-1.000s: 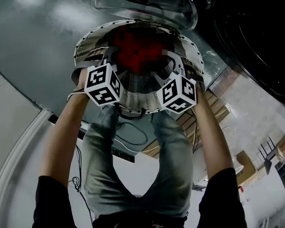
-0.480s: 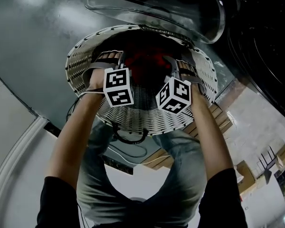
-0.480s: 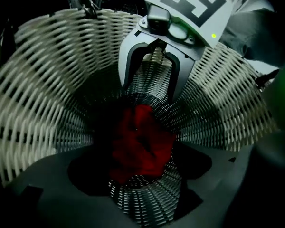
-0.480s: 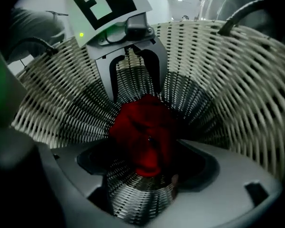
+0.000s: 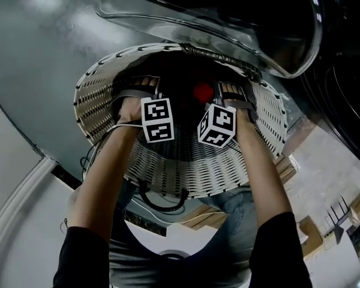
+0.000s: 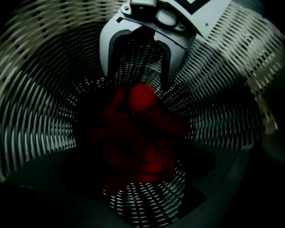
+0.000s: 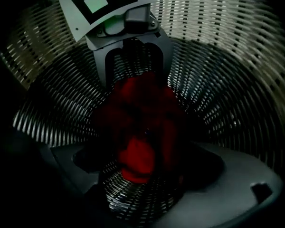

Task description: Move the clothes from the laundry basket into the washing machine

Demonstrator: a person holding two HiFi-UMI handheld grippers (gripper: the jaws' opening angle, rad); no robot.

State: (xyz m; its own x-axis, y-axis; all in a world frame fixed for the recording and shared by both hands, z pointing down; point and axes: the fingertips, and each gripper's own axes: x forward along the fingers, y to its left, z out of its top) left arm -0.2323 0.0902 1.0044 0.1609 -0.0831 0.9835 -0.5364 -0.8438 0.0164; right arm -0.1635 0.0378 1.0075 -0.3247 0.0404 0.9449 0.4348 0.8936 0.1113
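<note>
A white slatted laundry basket [image 5: 186, 167] fills the middle of the head view. A crumpled red garment [image 5: 202, 92] lies on its bottom, also seen in the left gripper view [image 6: 137, 137] and the right gripper view [image 7: 140, 127]. Both grippers reach down inside the basket side by side. My left gripper [image 5: 145, 86] stands over the garment's left side, my right gripper [image 5: 231, 92] over its right. Each shows in the other's view, the right gripper [image 6: 138, 77] and the left gripper [image 7: 133, 82], with jaws spread just above the cloth. Their jaws have just been opening, with nothing pressed between them.
The washing machine's glass door [image 5: 228, 17] hangs open right behind the basket, and the dark drum opening [image 5: 348, 71] is at the far right. A black cable loop [image 5: 162, 203] lies on the floor below the basket. Cardboard boxes [image 5: 312, 227] sit at the lower right.
Both grippers have sunk from the basket's rim deep into it, down to the red garment. Their jaws stand wider apart than before.
</note>
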